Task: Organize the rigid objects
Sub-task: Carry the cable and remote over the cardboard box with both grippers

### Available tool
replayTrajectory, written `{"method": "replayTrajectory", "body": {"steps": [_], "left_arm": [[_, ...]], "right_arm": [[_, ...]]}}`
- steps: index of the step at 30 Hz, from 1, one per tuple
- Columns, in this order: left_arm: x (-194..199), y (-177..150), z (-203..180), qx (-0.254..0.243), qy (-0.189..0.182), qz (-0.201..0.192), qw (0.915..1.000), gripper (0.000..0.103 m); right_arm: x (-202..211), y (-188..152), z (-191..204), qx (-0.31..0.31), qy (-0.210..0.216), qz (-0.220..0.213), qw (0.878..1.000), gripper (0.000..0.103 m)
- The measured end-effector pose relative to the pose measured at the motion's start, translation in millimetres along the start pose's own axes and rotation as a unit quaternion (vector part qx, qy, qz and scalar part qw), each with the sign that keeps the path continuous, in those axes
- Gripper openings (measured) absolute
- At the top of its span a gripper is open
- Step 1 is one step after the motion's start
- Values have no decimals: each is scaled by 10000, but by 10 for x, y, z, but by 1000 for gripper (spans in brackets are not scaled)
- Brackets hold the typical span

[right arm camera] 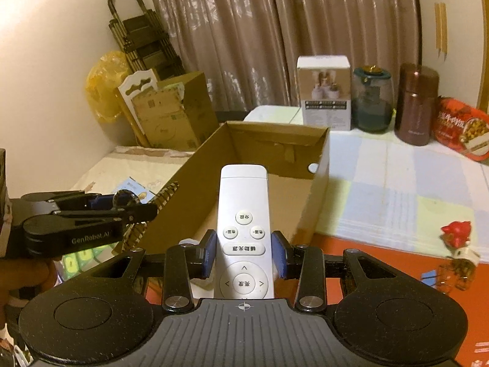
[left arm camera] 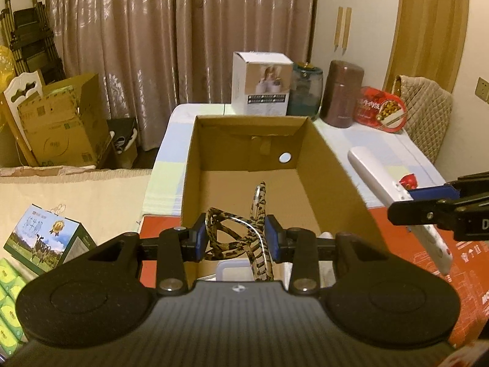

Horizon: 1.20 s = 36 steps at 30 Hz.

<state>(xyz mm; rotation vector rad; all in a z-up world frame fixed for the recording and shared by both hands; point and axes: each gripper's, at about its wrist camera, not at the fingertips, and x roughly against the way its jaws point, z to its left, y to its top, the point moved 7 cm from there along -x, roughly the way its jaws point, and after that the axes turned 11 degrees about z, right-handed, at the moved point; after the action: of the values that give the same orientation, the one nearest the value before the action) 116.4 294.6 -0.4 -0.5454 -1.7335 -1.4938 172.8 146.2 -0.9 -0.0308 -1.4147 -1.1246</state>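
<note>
We held the left hand-held gripper (left arm camera: pixel 234 237) over the near edge of the open cardboard box (left arm camera: pixel 324 165), its blue pads clamped on a pair of glasses (left arm camera: pixel 241 235) with a glossy, leopard-patterned frame; one thin temple arm stuck up and forward above the box floor. The box was plain brown corrugated card, rectangular, with a round hole in its far wall. To its right, the right hand-held gripper (right arm camera: pixel 244 255) gripped a white remote control (right arm camera: pixel 243 214) by its lower sides, a long, smooth plastic slab with rounded buttons, its far end reaching over the box's near rim. Farther right, a small red figurine (right arm camera: pixel 456 233) lay on the surface (right arm camera: pixel 397 189), which wore a pale checked cloth and a red sheet. Along the back stood a white carton (right arm camera: pixel 324 98), a glass jar (right arm camera: pixel 372 101), a brown cylindrical flask (right arm camera: pixel 416 107) and a red tin (right arm camera: pixel 461 128).
</note>
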Motion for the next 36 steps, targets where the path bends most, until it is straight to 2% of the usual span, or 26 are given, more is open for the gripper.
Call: {"method": "replayTrajectory", "body": {"steps": [15, 36], "left_arm": [[-410, -40, 58, -12, -91, 215, 9997, 33], [-595, -134, 34, -56, -71, 365, 9993, 33]], "right_arm": [[-507, 37, -16, -165, -46, 300, 9994, 35], [-622, 14, -80, -301, -149, 368, 9988, 35]]}}
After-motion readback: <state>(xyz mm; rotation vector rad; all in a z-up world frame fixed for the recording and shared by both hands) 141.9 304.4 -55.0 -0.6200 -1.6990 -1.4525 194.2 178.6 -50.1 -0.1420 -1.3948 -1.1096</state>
